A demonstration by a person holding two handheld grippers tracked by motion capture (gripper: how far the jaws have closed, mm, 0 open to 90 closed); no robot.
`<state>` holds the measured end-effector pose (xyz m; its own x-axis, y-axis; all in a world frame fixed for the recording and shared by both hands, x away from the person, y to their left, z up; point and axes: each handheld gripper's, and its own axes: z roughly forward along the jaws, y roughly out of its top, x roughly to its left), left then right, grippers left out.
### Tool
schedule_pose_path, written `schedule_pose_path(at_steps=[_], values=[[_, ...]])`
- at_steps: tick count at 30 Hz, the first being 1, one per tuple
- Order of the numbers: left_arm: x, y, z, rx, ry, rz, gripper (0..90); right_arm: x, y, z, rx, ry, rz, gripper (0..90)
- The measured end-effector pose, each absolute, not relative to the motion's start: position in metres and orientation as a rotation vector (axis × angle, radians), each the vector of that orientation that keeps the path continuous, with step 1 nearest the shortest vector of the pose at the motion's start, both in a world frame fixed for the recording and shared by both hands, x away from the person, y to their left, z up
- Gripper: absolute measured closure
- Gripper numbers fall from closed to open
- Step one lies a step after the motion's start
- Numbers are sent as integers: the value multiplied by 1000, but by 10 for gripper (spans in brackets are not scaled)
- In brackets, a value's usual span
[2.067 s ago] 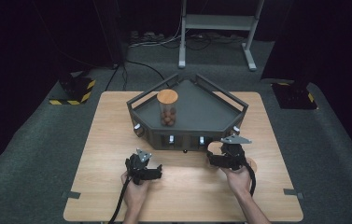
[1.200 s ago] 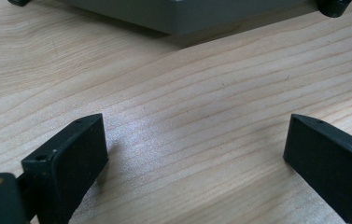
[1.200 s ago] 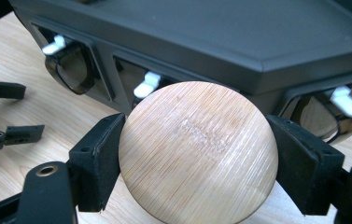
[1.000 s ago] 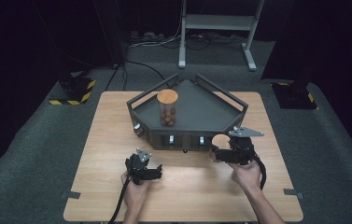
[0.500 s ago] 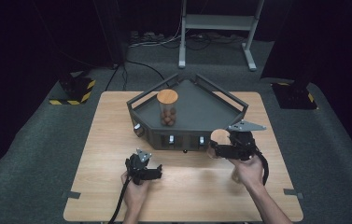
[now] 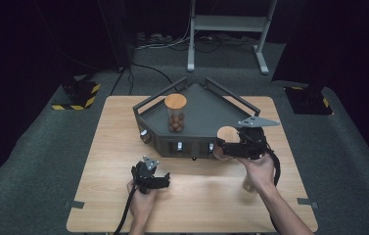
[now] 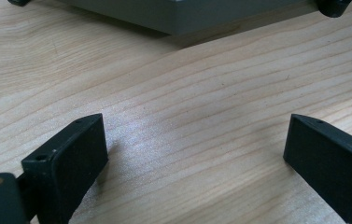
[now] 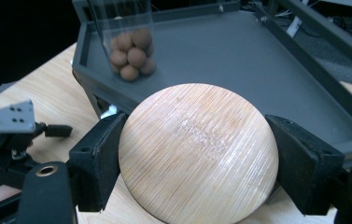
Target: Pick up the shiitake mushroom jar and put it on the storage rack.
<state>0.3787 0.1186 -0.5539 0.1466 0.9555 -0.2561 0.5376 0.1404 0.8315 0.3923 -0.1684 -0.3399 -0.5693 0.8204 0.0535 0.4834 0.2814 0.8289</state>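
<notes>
My right gripper is shut on a round wooden lid, held flat above the table at the front right corner of the dark grey tray. In the right gripper view the lid sits between both jaws, and whatever is under it is hidden. A clear jar with a wooden lid and brown balls inside stands upright at the tray's left side. My left gripper rests low on the wooden table in front of the tray, open, with nothing between its jaws.
The tray has raised rails and small knobs along its front wall. The wooden table ends in dark carpet on all sides. A metal stand and cables lie beyond the far edge.
My right gripper has risen and moved right and forward with the wooden lid, from the table in front of the tray to its front right corner. The left gripper has stayed still.
</notes>
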Motion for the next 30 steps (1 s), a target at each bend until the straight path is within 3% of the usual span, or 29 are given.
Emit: schedule_pose_path(at_steps=[14,30], values=[[379,118,-554,1516,1510,580,56,411,-150,-308,1168,2161,1212,237],[379,118,-554,1512,1511,580,55,445,-123,-297,1218,2121,1150,237]])
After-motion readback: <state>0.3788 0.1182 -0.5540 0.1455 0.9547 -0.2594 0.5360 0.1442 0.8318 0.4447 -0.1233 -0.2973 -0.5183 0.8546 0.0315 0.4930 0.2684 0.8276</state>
